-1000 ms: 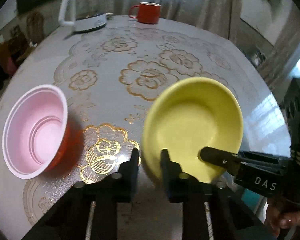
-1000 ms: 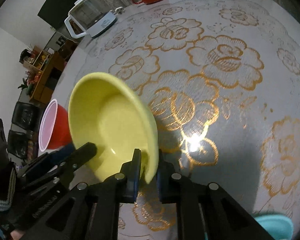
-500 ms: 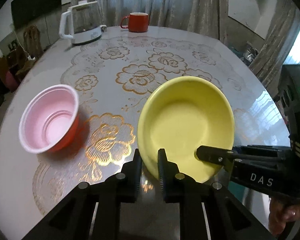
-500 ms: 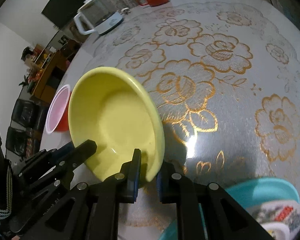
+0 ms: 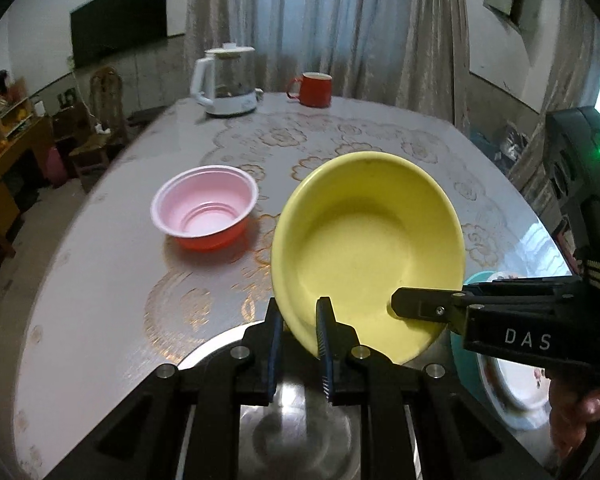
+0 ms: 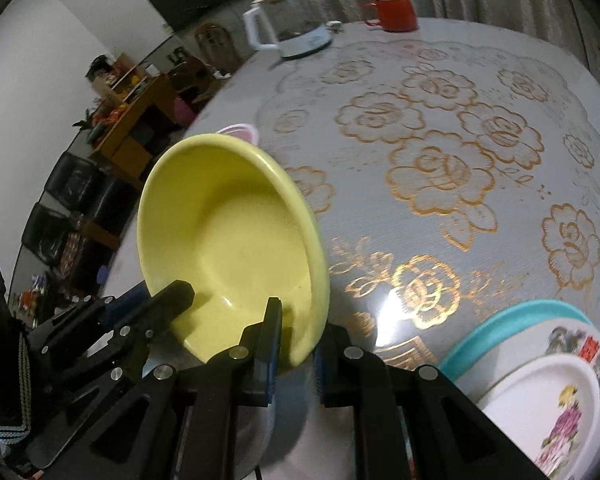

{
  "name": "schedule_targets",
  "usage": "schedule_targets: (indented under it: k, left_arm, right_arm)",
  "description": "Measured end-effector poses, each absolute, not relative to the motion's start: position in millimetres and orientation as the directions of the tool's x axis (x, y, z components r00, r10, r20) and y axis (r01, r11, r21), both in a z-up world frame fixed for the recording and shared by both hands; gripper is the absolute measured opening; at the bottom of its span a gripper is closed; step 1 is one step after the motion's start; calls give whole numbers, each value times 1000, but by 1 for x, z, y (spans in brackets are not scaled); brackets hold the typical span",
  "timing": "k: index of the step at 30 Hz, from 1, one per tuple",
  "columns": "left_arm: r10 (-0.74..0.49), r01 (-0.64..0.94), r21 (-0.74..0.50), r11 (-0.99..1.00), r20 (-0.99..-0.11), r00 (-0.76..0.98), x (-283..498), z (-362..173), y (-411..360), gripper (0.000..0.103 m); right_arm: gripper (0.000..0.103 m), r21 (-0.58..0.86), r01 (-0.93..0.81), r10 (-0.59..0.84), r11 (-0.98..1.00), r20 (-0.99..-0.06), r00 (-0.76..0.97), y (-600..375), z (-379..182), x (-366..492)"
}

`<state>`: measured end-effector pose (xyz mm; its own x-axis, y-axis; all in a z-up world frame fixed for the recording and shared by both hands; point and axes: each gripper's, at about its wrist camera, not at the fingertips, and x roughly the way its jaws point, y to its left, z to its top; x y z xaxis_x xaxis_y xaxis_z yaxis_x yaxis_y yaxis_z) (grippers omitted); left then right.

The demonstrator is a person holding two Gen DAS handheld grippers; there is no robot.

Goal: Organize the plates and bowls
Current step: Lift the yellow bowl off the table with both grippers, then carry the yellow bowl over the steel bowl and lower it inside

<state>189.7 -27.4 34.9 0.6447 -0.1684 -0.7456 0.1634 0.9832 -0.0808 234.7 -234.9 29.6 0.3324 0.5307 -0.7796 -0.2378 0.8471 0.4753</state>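
Both clamped on yellow bowl rim: left gripper near edge, right gripper beside. Bowl airborne, tilted, over steel bowl. Mid-carry; next: level it, lower, release together.

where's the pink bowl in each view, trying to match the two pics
Left wrist view: the pink bowl stands in full view left of centre on the table, left of the held yellow bowl.
Right wrist view: only a sliver of its rim peeks over the yellow bowl's top edge, upper left.
Shared landmark: the red mug at the table's far edge.
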Motion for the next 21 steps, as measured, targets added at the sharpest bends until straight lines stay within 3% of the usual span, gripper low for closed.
schedule_targets:
  k: [21]
  left_arm:
    - [-148,117,-94,989,-742,653,112,11,8,17]
  right_arm:
    - [16,504,-280,572,817,-770,283,-195,12,166]
